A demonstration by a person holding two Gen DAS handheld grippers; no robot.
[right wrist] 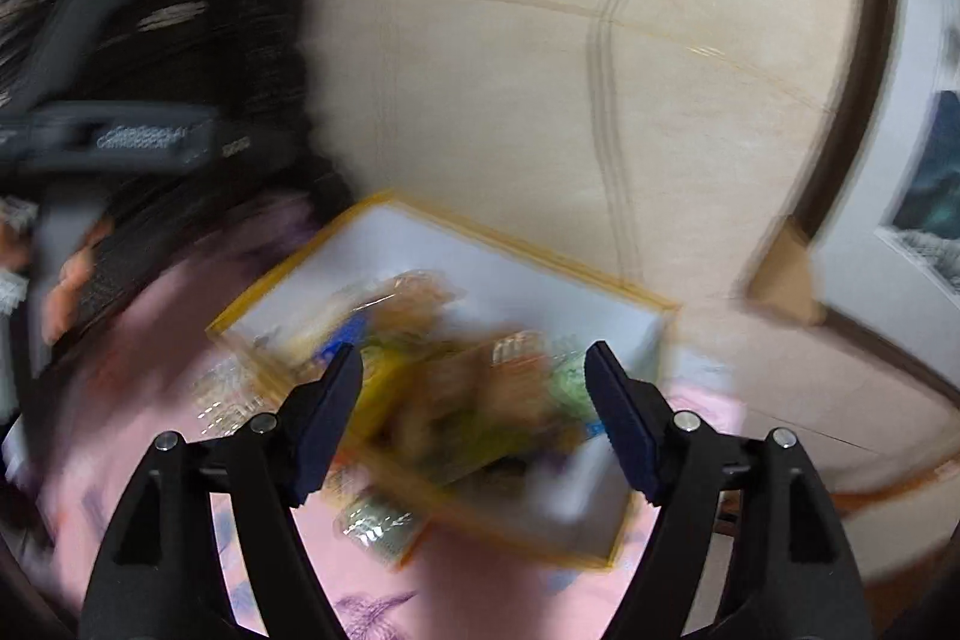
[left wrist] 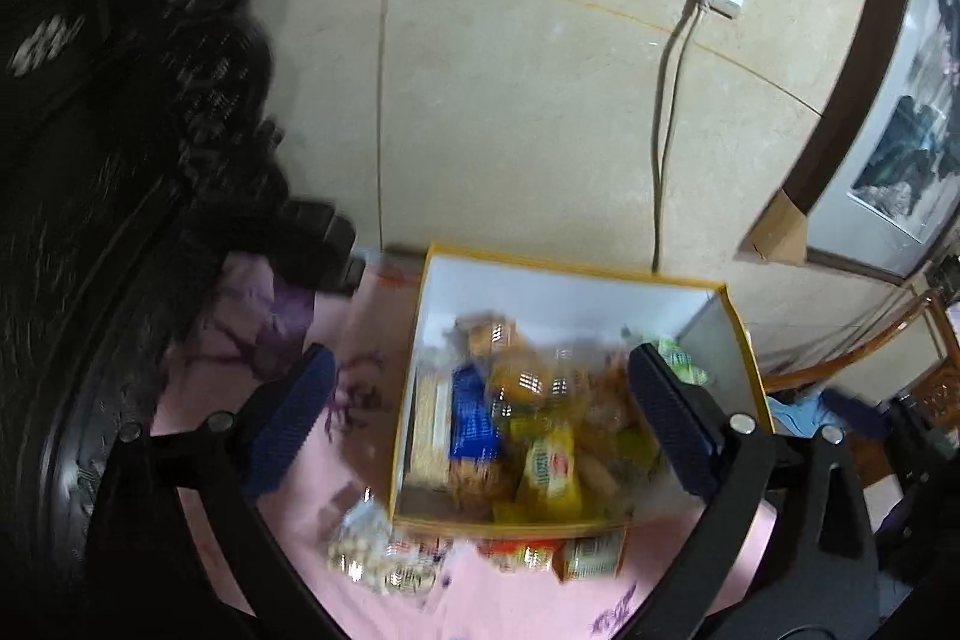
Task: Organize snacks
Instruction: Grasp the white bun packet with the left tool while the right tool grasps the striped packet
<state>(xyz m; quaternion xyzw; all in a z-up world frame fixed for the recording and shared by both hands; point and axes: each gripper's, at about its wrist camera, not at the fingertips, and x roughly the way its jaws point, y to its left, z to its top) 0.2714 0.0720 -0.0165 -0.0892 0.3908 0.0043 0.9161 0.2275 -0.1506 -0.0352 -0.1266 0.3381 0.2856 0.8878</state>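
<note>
The box (left wrist: 576,274) with the yellow rim is already heaped with snack packets (left wrist: 528,436), and it stands on the pink cloth (left wrist: 288,520) just ahead of both pairs of fingers. The left gripper (left wrist: 480,418) is wide open with nothing between its pads; the box shows in the gap, below and beyond them. The right gripper (right wrist: 474,418) is also open and empty, above the near half of the box.

A few packets (left wrist: 384,556) lie outside, against the near wall of the box, under the left fingertips. I think the risk is here: the pile is high and loose, so a new packet pressed on top may slide over the rim, and a finger that comes low may push the light box along the cloth.

The pictures are blurred by motion, so I cannot read any brand or writing on the wrappers
</note>
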